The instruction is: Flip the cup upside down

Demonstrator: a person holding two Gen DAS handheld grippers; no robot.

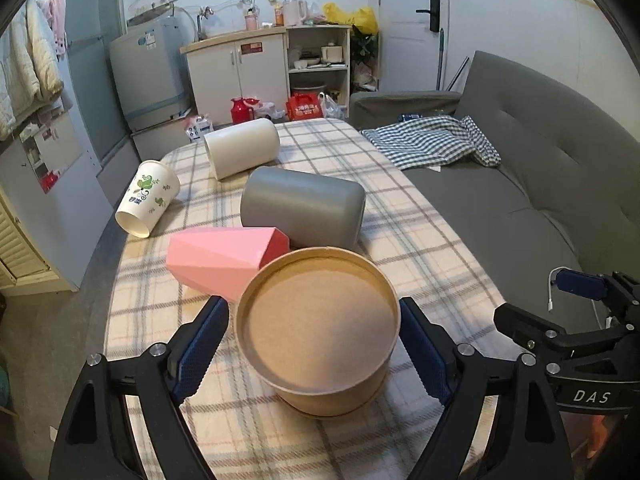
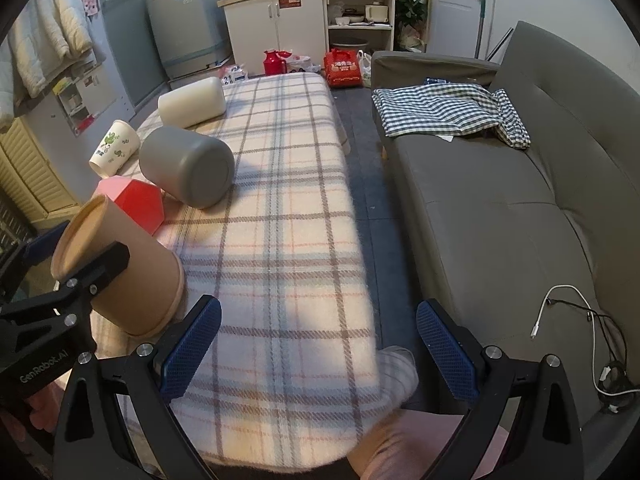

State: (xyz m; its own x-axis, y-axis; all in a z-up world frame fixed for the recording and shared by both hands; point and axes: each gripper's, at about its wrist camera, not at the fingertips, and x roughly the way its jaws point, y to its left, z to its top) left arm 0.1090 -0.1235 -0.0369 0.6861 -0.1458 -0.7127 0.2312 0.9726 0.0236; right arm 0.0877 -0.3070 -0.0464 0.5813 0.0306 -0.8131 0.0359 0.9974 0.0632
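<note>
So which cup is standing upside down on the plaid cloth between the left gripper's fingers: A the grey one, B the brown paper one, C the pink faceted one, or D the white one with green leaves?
B: the brown paper cup stands base up on the plaid cloth between the open fingers of the left gripper, while the other cups lie on their sides.

"DAS" shows on the right gripper (image 1: pixel 568 312) body, "GenRobot.AI" on the left gripper (image 2: pixel 76 256) (white lettering).
</note>
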